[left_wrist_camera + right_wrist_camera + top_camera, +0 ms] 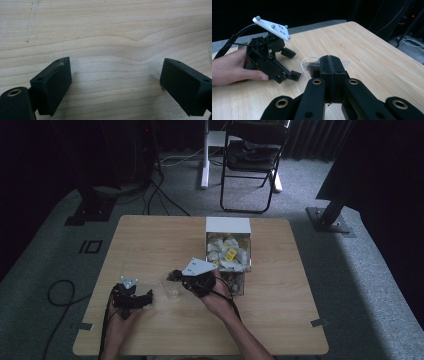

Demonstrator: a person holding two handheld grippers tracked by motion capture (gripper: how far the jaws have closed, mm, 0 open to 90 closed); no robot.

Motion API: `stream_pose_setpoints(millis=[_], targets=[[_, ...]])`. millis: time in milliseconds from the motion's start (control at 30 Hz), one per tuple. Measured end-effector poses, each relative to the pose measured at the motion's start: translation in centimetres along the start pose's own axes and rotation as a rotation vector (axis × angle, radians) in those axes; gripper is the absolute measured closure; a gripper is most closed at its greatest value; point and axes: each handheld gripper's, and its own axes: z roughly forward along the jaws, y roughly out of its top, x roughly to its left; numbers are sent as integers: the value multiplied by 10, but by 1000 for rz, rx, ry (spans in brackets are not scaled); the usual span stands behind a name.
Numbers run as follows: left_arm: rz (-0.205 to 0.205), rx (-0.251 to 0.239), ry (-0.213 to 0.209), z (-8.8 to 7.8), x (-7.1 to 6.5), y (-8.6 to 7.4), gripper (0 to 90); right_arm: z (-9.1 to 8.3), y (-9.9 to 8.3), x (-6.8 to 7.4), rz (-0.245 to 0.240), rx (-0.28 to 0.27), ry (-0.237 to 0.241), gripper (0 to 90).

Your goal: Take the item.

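A clear plastic cup point(170, 289) stands on the wooden table point(150, 235) between the two hands. My right gripper point(175, 275) reaches in from the right; its jaws are pressed together, and in the right gripper view point(332, 59) they appear to pinch the thin rim of the cup point(306, 65). Something dark shows through the cup's wall, too unclear to name. My left gripper point(145, 299) rests low at the table's front left, held by a hand. Its jaws stand wide apart over bare wood point(115, 67), a short way from the cup. It also faces the right gripper view point(292, 63).
A white box point(228, 226) of several white and yellow packets stands behind the right hand, with a clear container point(234, 283) just in front of it. A folding chair point(252, 155) and stand bases are on the floor beyond the table.
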Motion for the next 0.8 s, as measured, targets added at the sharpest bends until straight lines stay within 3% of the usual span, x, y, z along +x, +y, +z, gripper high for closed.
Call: stream_pose_setpoints(millis=[800], targets=[[1, 1, 0, 0, 0, 0, 110, 21, 15, 9, -24, 12, -25, 900]])
